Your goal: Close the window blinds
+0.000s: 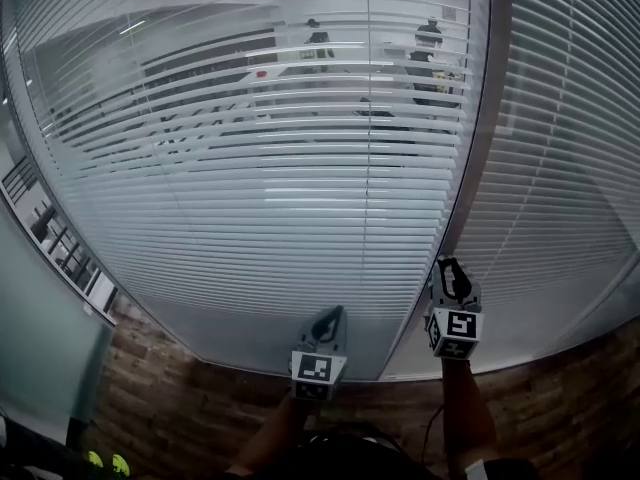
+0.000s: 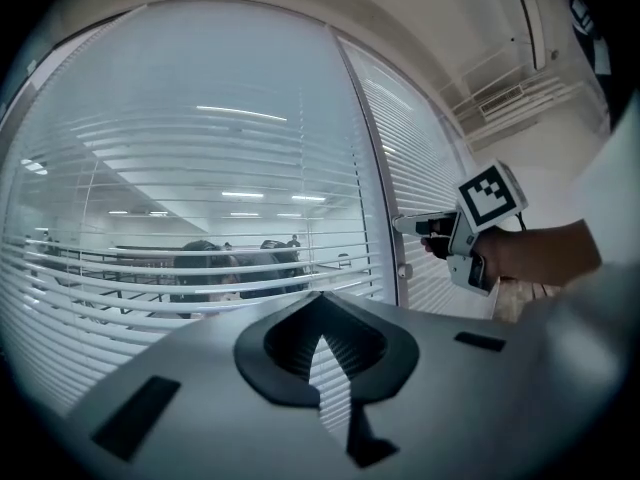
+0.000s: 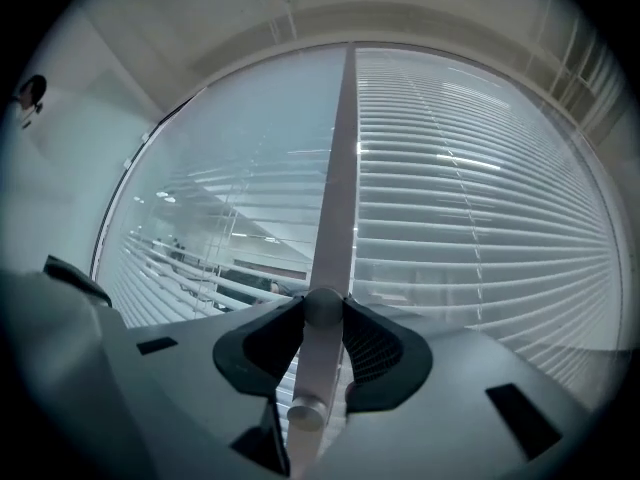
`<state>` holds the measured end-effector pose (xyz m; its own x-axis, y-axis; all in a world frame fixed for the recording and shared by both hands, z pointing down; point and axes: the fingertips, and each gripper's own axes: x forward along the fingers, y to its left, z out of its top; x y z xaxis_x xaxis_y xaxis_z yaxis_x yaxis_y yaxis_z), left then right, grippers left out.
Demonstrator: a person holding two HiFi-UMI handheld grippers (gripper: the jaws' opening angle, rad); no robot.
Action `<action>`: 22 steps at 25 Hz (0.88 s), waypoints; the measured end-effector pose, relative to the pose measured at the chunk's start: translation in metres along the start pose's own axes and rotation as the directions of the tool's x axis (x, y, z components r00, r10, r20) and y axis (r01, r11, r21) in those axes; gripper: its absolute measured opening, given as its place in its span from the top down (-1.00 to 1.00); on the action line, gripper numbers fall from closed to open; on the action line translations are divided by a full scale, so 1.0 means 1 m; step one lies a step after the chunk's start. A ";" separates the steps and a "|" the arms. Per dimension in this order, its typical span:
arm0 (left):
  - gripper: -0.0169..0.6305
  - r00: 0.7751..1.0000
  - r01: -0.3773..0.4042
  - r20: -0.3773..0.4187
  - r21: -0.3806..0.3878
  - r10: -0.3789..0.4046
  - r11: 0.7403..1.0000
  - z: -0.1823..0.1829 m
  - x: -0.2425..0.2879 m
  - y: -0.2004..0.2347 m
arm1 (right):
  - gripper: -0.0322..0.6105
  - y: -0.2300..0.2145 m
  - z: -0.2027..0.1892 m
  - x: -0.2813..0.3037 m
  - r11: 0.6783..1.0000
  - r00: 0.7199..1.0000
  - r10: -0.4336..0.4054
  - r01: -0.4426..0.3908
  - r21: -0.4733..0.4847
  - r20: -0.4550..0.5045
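Observation:
White slatted blinds (image 1: 250, 168) (image 2: 200, 168) hang behind the left pane, their slats tilted so that the room beyond shows through. The blinds of the right pane (image 1: 560, 168) (image 3: 480, 198) look flatter and denser. A grey mullion (image 1: 480, 148) (image 3: 340, 168) divides the panes and carries a small round knob (image 3: 322, 306). My right gripper (image 1: 453, 278) (image 3: 322, 313) (image 2: 402, 225) is shut on that knob, with a pad on each side. My left gripper (image 1: 328, 316) (image 2: 320, 336) points at the left pane, shut and holding nothing.
A second round knob (image 3: 307, 411) sits lower on the mullion, close to the camera. A brick-patterned wall (image 1: 200, 408) runs under the window. People (image 1: 428, 58) (image 2: 200, 268) are visible beyond the glass. A side wall (image 1: 50, 368) closes the left.

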<state>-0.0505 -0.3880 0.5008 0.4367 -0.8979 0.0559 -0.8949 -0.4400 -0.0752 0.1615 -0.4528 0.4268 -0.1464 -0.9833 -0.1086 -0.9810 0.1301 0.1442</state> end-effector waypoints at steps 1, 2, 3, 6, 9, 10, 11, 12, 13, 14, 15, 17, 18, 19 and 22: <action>0.97 1.000 0.006 -0.001 -0.002 -0.006 1.000 -0.001 0.001 -0.002 | 0.50 0.001 0.001 -0.001 0.999 1.000 0.004 -0.004 -0.034 -0.005; 0.97 1.000 0.012 0.001 -0.003 -0.012 1.000 -0.001 0.001 -0.004 | 0.50 0.002 0.001 -0.001 0.997 1.000 0.009 -0.009 -0.074 -0.007; 0.97 1.000 0.018 0.007 -0.003 -0.018 1.000 0.000 0.001 -0.005 | 0.50 0.003 0.002 -0.001 0.993 1.000 0.013 -0.013 -0.121 -0.005; 0.97 0.999 0.032 0.029 0.011 -0.032 0.999 0.005 0.002 -0.010 | 0.51 0.006 0.002 0.001 0.963 1.000 0.018 -0.017 -0.270 0.002; 0.97 0.998 0.044 0.040 0.027 -0.045 0.999 0.008 0.003 -0.014 | 0.51 0.008 0.002 0.000 0.918 0.999 0.022 -0.030 -0.395 -0.025; 0.97 0.998 0.047 0.040 0.029 -0.048 0.998 0.007 0.004 -0.016 | 0.51 0.009 0.002 -0.001 0.900 0.999 0.023 -0.036 -0.435 -0.037; 0.97 0.998 0.050 0.038 0.029 -0.052 0.998 0.007 0.004 -0.016 | 0.51 0.010 0.003 -0.001 0.875 0.999 0.026 -0.044 -0.482 -0.046; 0.97 0.998 0.053 0.035 0.027 -0.054 0.998 0.006 0.005 -0.017 | 0.51 0.011 0.003 -0.002 0.841 0.998 0.030 -0.054 -0.539 -0.053; 0.97 0.998 0.056 0.031 0.025 -0.057 0.998 0.004 0.006 -0.018 | 0.51 0.011 0.002 -0.001 0.798 0.997 0.034 -0.064 -0.600 -0.062; 0.97 0.998 0.058 0.026 0.022 -0.058 0.998 0.003 0.006 -0.019 | 0.51 0.012 0.002 -0.001 0.750 0.997 0.038 -0.076 -0.657 -0.072; 0.97 0.998 0.059 0.021 0.020 -0.060 0.998 0.002 0.007 -0.020 | 0.51 0.012 0.001 0.000 0.707 0.996 0.041 -0.088 -0.701 -0.083; 0.97 0.998 0.062 0.017 0.016 -0.062 0.998 0.000 0.007 -0.021 | 0.51 0.013 -0.001 0.000 0.647 0.994 0.046 -0.108 -0.755 -0.103; 0.97 0.998 0.063 0.017 0.015 -0.063 0.998 -0.001 0.008 -0.022 | 0.51 0.013 -0.002 0.000 0.627 0.993 0.047 -0.114 -0.771 -0.109; 0.97 0.998 0.065 0.018 0.015 -0.065 0.998 -0.001 0.008 -0.023 | 0.51 0.013 -0.003 0.000 0.612 0.993 0.045 -0.116 -0.782 -0.112; 0.97 0.998 0.065 0.018 0.021 -0.065 0.998 0.000 0.009 -0.023 | 0.51 0.014 -0.003 0.000 0.613 0.995 0.038 -0.095 -0.784 -0.091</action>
<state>-0.0262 -0.3863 0.5034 0.4954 -0.8676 0.0432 -0.8626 -0.4972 -0.0928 0.1484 -0.4517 0.4320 -0.1715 -0.9851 -0.0131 -0.4874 0.0733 0.8701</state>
